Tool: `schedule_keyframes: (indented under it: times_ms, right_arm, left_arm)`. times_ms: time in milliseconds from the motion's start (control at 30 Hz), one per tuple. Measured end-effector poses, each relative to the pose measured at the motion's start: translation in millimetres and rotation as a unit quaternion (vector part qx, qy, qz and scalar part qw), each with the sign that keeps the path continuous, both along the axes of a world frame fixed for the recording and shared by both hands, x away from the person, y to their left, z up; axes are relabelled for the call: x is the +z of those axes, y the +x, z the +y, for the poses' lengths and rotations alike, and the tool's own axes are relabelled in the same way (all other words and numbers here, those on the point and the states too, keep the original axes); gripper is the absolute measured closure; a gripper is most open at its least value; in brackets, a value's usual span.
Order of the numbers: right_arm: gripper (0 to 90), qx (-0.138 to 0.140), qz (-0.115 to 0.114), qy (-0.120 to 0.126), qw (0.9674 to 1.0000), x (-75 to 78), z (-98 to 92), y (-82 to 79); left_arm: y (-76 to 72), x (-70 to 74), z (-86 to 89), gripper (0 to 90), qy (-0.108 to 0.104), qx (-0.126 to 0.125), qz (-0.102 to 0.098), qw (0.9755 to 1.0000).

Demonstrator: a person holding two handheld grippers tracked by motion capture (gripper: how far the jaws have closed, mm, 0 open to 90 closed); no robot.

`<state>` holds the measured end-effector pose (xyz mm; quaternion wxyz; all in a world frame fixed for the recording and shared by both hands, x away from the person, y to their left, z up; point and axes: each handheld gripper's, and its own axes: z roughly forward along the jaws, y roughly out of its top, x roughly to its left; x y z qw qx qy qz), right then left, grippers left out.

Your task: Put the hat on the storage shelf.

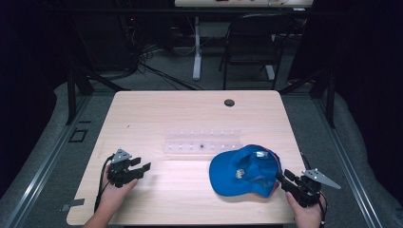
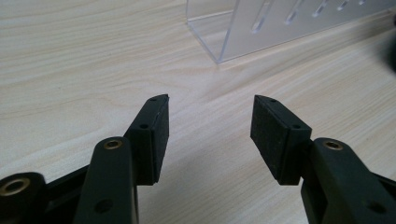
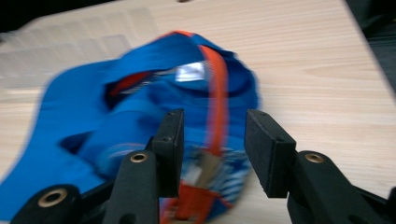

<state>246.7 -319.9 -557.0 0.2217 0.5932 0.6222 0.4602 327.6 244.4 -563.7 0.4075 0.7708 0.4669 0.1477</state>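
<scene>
Pale wood-grain surface [image 1: 190,114], with a small dark round hole [image 1: 229,102] near the far edge. Near the middle, a clear plastic rack [image 1: 202,141] with a row of slots, lying lengthwise across. Just right of and nearer than the rack, a blue cap [image 1: 244,171], upside down, inside facing up, brim toward the left, orange trim along the inner band and a white label at the rim; near edge of the rack touching or almost touching the cap's far rim, cannot tell which. At the front left, left gripper [image 1: 145,167] held in a hand [image 1: 114,190], low over bare wood, jaws spread wide with nothing between them, pointed toward the cap but well apart from it. Seen from the left gripper view, a corner of the clear rack ahead and wood grain between the two black pads [image 2: 275,135]. At the front right, right gripper [image 1: 280,176] held in the other hand [image 1: 306,213], tips at the cap's right rear edge. Seen from the right gripper view, jaws moderately parted, straddling the orange strap, pads not closed on the fabric; picture blurred, so contact with the cloth cannot be told.
</scene>
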Motion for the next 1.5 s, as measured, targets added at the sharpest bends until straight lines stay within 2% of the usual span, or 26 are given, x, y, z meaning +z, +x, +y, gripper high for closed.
schedule_keyframes:
  times_ms: [133, 200, 267, 367, 567, 700, 733, 767, 900, 967, 1167, 1200, 1400, 1500]
  right_arm:
    - [59.4, 0.002, -0.018, 0.025, 0.9995, 8.5, 0.9, -4.6]
    - [59.2, 0.003, -0.018, 0.025, 0.9995, 11.2, 1.6, -5.2]
    - [57.9, 0.019, -0.008, 0.035, 0.9992, 12.8, 2.7, -4.4]
    - [57.6, 0.041, 0.012, 0.025, 0.9987, 14.6, 9.0, -1.9]
    - [58.6, 0.059, 0.038, 0.025, 0.9972, 24.4, 18.6, 5.3]
    - [59.0, 0.071, 0.059, 0.000, 0.9957, 32.2, 19.8, 10.4]
    - [59.0, 0.071, 0.059, 0.000, 0.9957, 32.2, 19.8, 10.4]
    - [59.8, 0.079, 0.072, -0.010, 0.9942, 37.0, 18.7, 14.1]
    - [60.9, 0.092, 0.089, -0.013, 0.9917, 44.5, 12.7, 22.1]
    - [61.1, 0.088, 0.095, -0.017, 0.9915, 46.8, 9.6, 26.5]
    - [61.7, 0.087, 0.128, -0.044, 0.9870, 51.6, -0.7, 41.9]
    - [61.6, 0.083, 0.131, -0.038, 0.9872, 52.1, -1.9, 44.2]
    - [60.4, 0.079, 0.157, -0.026, 0.9841, 51.0, -12.4, 57.6]
    - [59.1, 0.089, 0.172, -0.010, 0.9811, 46.5, -17.6, 64.3]
  left_arm:
    - [-2.1, 0.3, -1.1, 47.7, 0.001, -0.001, 0.002, 1.0000]
    - [-3.1, 0.5, -2.0, 47.5, 0.002, -0.004, 0.005, 1.0000]
    - [-3.5, 0.4, -3.0, 47.1, 0.005, -0.009, 0.004, 0.9999]
    - [-5.0, 1.4, -4.3, 46.4, 0.011, -0.012, -0.002, 0.9999]
    - [-8.1, 4.3, -4.0, 42.7, 0.023, -0.007, -0.012, 0.9996]
    - [-7.2, 3.8, -4.3, 43.0, 0.018, -0.006, -0.010, 0.9998]
    - [-7.2, 3.8, -4.3, 44.6, 0.018, -0.006, -0.010, 0.9998]
    - [-6.8, 3.8, -4.5, 45.4, 0.014, -0.011, -0.007, 0.9998]
    - [-7.0, 3.8, -6.3, 47.8, 0.019, -0.015, -0.004, 0.9997]
    - [-7.0, 3.5, -6.5, 48.5, 0.024, -0.015, -0.002, 0.9996]
    - [-6.7, 2.7, -6.1, 48.8, 0.022, -0.015, 0.002, 0.9996]
    - [-6.7, 2.7, -6.1, 48.7, 0.022, -0.015, 0.002, 0.9996]
    - [-6.4, 1.8, -7.1, 48.5, 0.023, -0.019, 0.004, 0.9995]
    - [-6.2, 1.2, -7.9, 48.4, 0.023, -0.020, 0.007, 0.9995]
